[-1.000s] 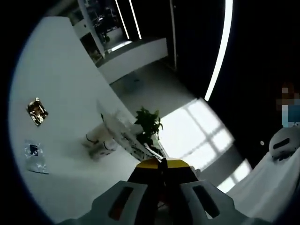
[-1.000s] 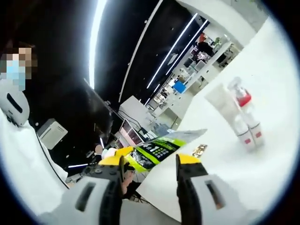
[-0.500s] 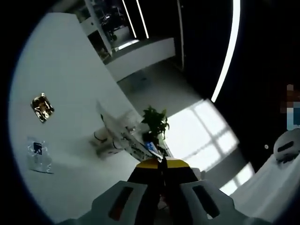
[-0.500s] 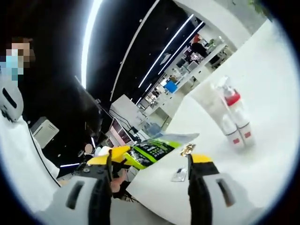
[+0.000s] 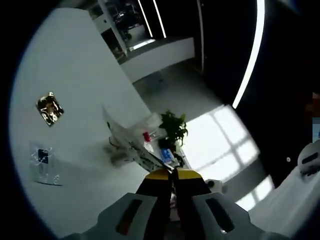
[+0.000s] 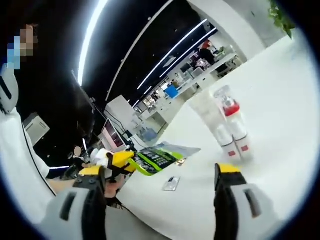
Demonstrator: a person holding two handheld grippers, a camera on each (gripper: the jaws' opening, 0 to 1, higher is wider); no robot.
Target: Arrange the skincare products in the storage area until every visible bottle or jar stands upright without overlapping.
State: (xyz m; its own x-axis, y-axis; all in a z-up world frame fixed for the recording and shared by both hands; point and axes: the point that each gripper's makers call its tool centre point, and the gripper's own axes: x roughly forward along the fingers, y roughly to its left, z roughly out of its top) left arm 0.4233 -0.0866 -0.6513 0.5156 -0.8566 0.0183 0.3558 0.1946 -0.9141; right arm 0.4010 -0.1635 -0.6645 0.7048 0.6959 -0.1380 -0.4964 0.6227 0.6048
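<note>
Left claw is pinched shut on a flat green packet, right claw wide open and empty. The skincare bottles already stand clustered on the white tabletop — I'd set the packet down flat, well apart from them.

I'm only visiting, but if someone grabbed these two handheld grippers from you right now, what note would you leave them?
Left gripper: shut on a flat green-printed sachet, held above the white table.
Right gripper: open, holding nothing.
On the table: a white tube and a red-collared spray bottle, standing close together, plus a gold sachet and a clear sachet lying flat.
Done: tube and bottle stand upright.
Left: set the held sachet down without overlapping anything.
</note>
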